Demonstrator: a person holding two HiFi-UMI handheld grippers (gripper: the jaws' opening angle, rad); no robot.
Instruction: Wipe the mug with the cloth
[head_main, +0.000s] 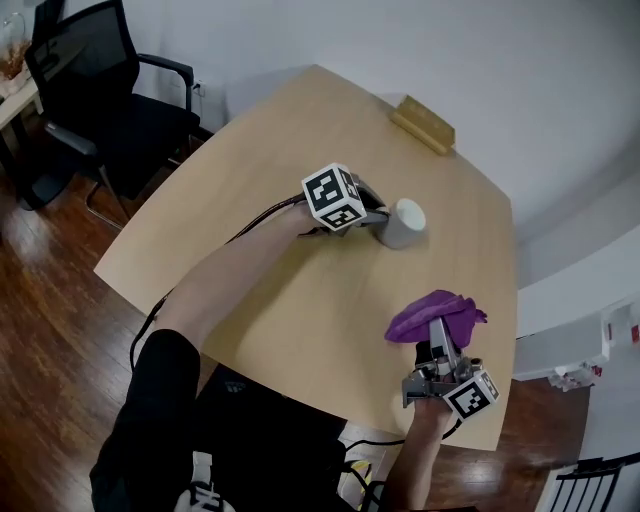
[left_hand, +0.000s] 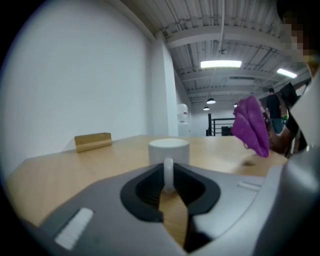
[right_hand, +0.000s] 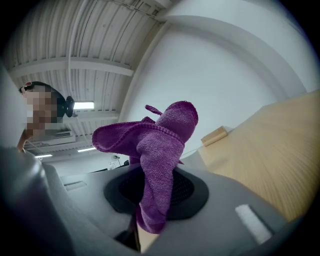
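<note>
A white mug (head_main: 404, 222) stands upright on the wooden table (head_main: 280, 300), past its middle. My left gripper (head_main: 378, 222) reaches it from the left. In the left gripper view the mug (left_hand: 169, 148) faces me with its handle (left_hand: 168, 175) upright between the jaws of the left gripper (left_hand: 168, 186), which press on it from both sides. A purple cloth (head_main: 435, 315) hangs bunched in the air near the table's right front, with my right gripper (head_main: 440, 348) shut on it from below. In the right gripper view the cloth (right_hand: 160, 150) rises out of the right gripper (right_hand: 150, 200).
A small wooden block (head_main: 423, 123) lies at the table's far edge, behind the mug. A black office chair (head_main: 110, 110) stands off the table's left corner on the dark wood floor. The white wall runs close along the table's right side.
</note>
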